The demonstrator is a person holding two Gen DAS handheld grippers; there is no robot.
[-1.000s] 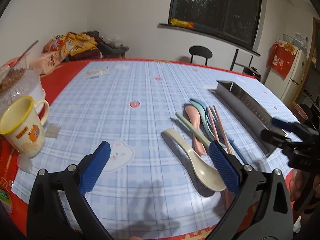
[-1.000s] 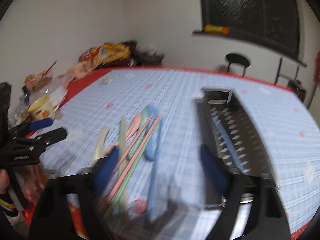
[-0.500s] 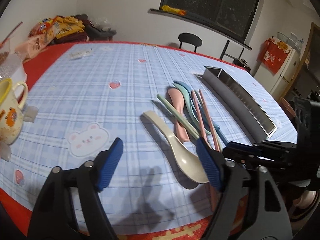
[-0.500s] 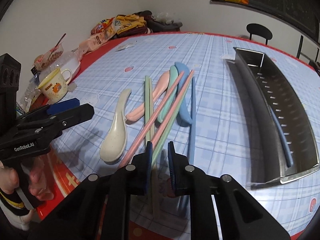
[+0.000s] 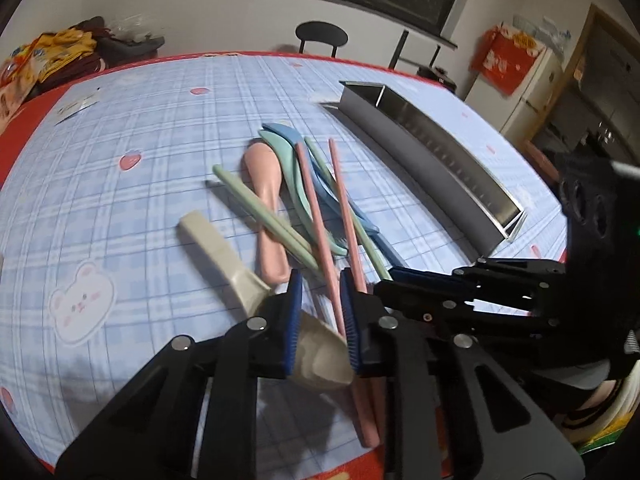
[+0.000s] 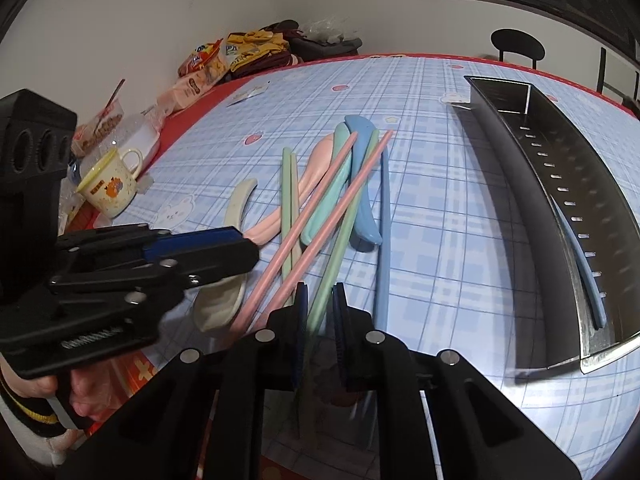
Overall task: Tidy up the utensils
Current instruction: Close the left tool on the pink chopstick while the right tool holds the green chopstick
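A: Left gripper point(image 5: 320, 320) is closing to a narrow gap around the near end of one pink chopstick point(image 5: 316, 224); whether the pads are actually pinching it, I cannot tell. The beige spoon point(image 5: 240, 276) bowl is lying directly under it.

B: Right gripper point(image 6: 320, 328) is likewise standing nearly closed, a green chopstick point(image 6: 344, 220) running into its gap. Contact is not clear either.

A: The remaining utensils are lying fanned out ahead of both grippers on the table point(image 5: 120, 208): pink spoon point(image 5: 266, 184), teal spoon point(image 5: 288, 172), blue spoon point(image 6: 362, 184), a blue chopstick point(image 6: 382, 240). The metal tray point(image 6: 560, 184) is sitting ahead and to the right of the right gripper, one blue stick point(image 6: 580, 256) already lying inside.

B: Handling judgement: the chopsticks are looking light, stiff and smooth, so likely to slip or pivot. I am favouring a hold slightly in from the near end, lifting level, since the sticks are crossing one another.
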